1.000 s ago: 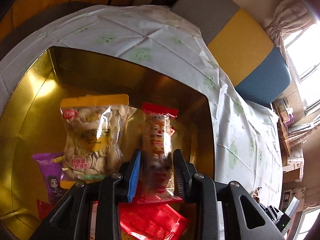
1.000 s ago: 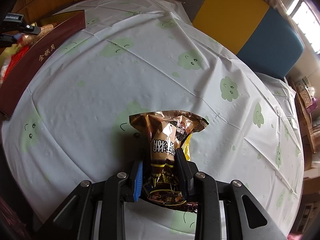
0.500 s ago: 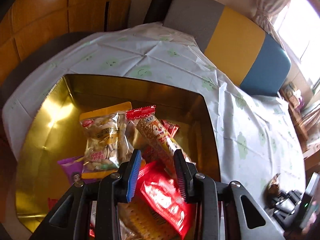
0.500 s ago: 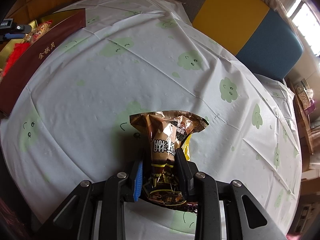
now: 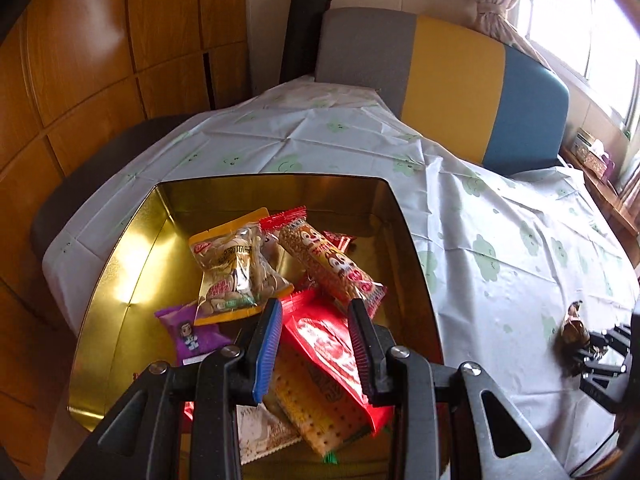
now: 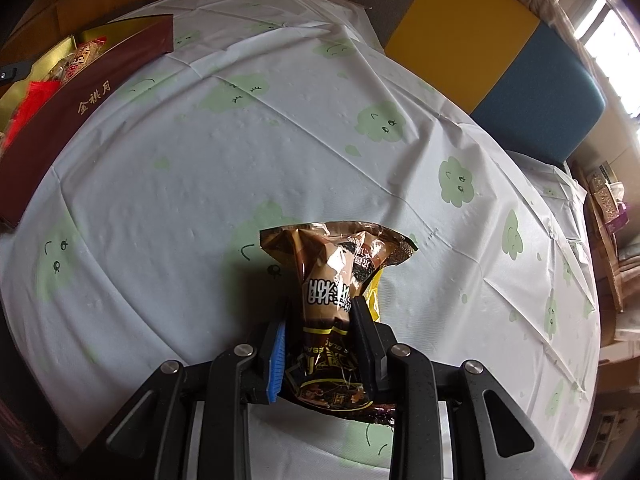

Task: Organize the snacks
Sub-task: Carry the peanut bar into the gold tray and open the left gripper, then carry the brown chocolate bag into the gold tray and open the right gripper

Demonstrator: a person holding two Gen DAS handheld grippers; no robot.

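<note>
A gold-lined box [image 5: 132, 248] holds several snack packs: a yellow seed bag [image 5: 232, 268], a long red-ended bar [image 5: 328, 264], a red pack [image 5: 324, 340], a purple pack [image 5: 192, 332] and crackers [image 5: 316, 412]. My left gripper [image 5: 316, 312] is open and empty, raised above the box's near end. My right gripper [image 6: 320, 312] is shut on a brown snack bag [image 6: 336, 280] resting on the tablecloth. That bag and the right gripper also show in the left wrist view [image 5: 572, 340]. The box's dark red side [image 6: 80, 96] shows at the far left of the right wrist view.
The table wears a white cloth with green cloud faces [image 6: 240, 152]. A grey, yellow and blue bench back [image 5: 452, 76] stands behind the table. Wooden panelling [image 5: 80, 60] is on the left, a window at the right.
My left gripper let go of the long red-ended bar, which now lies in the box, and pulled up and back. My right gripper has stayed still on the brown bag.
</note>
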